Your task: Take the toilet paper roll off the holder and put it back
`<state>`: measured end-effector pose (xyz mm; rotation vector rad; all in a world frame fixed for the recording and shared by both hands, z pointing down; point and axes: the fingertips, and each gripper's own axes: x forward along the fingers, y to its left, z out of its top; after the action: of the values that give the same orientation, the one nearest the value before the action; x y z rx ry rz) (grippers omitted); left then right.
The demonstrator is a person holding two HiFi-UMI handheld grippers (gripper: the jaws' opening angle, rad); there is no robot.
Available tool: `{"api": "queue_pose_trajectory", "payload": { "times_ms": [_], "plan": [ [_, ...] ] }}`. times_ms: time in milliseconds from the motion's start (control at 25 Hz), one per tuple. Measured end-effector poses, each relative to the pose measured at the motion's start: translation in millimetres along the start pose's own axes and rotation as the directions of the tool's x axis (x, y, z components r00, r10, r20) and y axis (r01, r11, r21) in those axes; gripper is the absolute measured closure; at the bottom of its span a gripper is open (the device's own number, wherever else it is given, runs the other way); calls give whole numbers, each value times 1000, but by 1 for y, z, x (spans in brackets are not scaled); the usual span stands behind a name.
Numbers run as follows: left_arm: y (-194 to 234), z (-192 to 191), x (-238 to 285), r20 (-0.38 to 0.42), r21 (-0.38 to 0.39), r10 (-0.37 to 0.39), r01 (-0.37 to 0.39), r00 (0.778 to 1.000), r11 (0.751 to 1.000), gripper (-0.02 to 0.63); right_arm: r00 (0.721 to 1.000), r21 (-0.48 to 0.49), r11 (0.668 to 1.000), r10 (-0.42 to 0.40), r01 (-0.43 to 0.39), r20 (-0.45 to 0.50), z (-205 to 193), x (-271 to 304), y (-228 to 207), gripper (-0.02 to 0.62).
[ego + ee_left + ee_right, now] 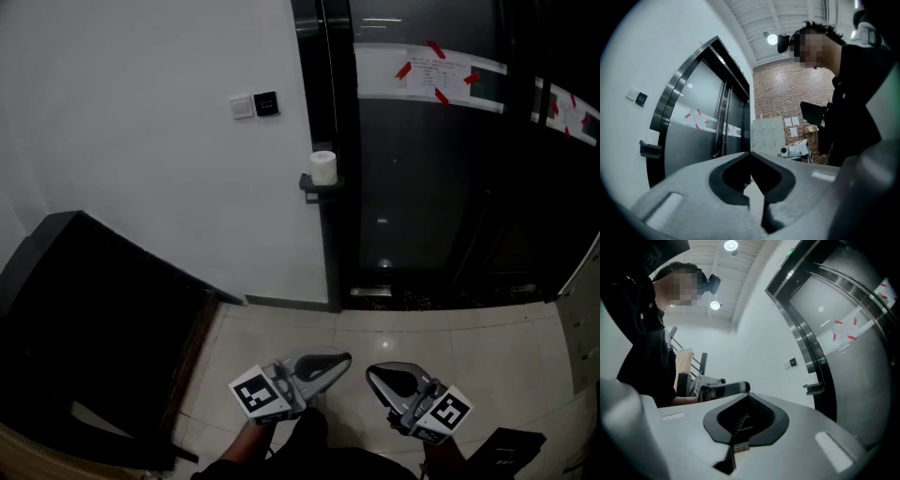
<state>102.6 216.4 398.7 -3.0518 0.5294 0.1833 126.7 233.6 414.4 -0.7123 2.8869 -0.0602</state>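
Note:
The white toilet paper roll (322, 166) stands upright on a small dark holder (317, 186) fixed to the white wall beside the black door frame. Both grippers hang low over the tiled floor, well short of it. My left gripper (345, 359) is shut with nothing between its jaws, and its tips point right. My right gripper (372, 374) is also shut and empty, its tips facing the left one. In the left gripper view the closed jaws (750, 153) fill the lower frame, with the holder (649, 149) far off at the left. The right gripper view shows its closed jaws (749, 395) and the holder (814, 389) at the right.
A large black cabinet (94, 328) fills the lower left. A dark glass door (422, 206) carries a paper strip with red tape (431, 70). Wall switches (255, 105) sit above the holder. Light floor tiles (487, 347) lie between me and the door.

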Motion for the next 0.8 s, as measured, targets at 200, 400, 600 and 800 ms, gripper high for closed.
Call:
{"api": "queue_pose_trajectory", "payload": {
  "times_ms": [200, 400, 600, 800],
  "plan": [
    [82, -6, 16, 26, 8, -38, 37, 999, 999, 604, 998, -13, 999, -45, 45, -33, -8, 45, -61, 595],
    [177, 6, 15, 61, -10, -54, 54, 997, 998, 604, 996, -17, 997, -77, 76, -51, 3, 115, -126, 595],
    [267, 17, 13, 67, -27, -59, 61, 996, 998, 606, 994, -10, 996, -90, 90, -61, 8, 189, -187, 595],
    [341, 23, 4, 70, -33, -53, 55, 996, 998, 604, 993, 9, 994, -109, 110, -53, 2, 249, -234, 595]
  ]
}}
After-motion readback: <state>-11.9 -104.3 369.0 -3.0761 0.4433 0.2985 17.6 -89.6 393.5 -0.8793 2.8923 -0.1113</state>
